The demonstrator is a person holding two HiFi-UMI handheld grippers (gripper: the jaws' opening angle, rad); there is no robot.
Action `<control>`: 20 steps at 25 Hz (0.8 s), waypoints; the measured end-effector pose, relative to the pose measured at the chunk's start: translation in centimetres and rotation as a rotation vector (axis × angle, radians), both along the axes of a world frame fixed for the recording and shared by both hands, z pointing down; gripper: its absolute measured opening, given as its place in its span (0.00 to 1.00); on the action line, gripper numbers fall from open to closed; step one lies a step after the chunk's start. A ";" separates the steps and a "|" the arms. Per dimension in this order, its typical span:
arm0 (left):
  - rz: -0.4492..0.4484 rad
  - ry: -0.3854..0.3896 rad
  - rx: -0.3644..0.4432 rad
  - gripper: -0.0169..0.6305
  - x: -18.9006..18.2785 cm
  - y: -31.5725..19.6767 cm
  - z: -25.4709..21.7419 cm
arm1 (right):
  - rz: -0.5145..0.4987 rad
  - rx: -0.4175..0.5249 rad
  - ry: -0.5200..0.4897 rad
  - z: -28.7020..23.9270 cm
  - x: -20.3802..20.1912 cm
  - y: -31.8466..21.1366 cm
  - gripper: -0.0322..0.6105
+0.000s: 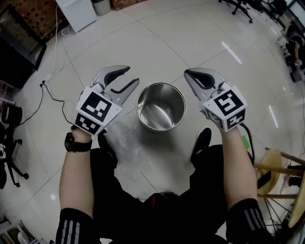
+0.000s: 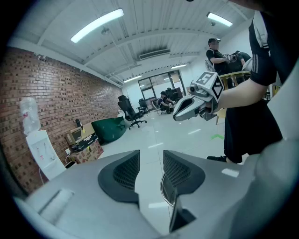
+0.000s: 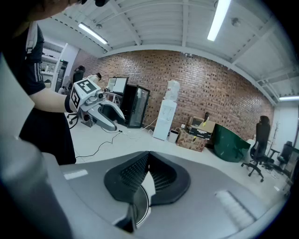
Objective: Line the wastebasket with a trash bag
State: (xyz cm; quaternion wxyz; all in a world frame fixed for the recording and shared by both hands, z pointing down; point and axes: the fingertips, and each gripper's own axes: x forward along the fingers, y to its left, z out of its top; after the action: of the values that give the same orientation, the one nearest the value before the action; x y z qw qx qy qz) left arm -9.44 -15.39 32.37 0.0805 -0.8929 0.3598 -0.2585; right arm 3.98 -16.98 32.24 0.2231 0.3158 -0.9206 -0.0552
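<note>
A shiny round metal wastebasket [image 1: 160,107] stands on the pale tiled floor between my two grippers, and nothing lies inside it. A crumpled clear trash bag [image 1: 120,137] lies on the floor at its near left, beside the person's leg. My left gripper [image 1: 132,76] hovers left of the rim, open, with nothing between its fingers. My right gripper [image 1: 187,73] hovers right of the rim, shut and holding nothing. In the left gripper view the parted jaws [image 2: 151,164] frame the basket's rim [image 2: 163,189]. The right gripper view shows closed jaws [image 3: 148,161] over the rim [image 3: 143,205].
A black power cable [image 1: 53,97] runs across the floor at the left. A wooden stool [image 1: 279,169] stands at the right, and the person's shoe [image 1: 202,142] is close behind the basket. Office chairs and a white cabinet [image 1: 77,13] stand farther off.
</note>
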 end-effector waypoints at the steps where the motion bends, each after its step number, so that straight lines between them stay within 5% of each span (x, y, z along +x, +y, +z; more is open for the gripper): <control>1: 0.001 0.000 -0.001 0.26 0.0 0.0 0.1 | 0.002 0.003 -0.001 -0.1 -0.1 0.0 0.06; 20: 0.020 -0.018 -0.015 0.26 -0.3 0.8 0.6 | -0.060 -0.002 0.007 0.9 -2.3 0.8 0.06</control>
State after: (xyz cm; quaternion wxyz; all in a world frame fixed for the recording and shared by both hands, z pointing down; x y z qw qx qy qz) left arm -9.69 -14.60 33.00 0.0797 -0.8946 0.3481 -0.2685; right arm 1.67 -16.16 33.16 0.2249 0.2876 -0.9289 -0.0619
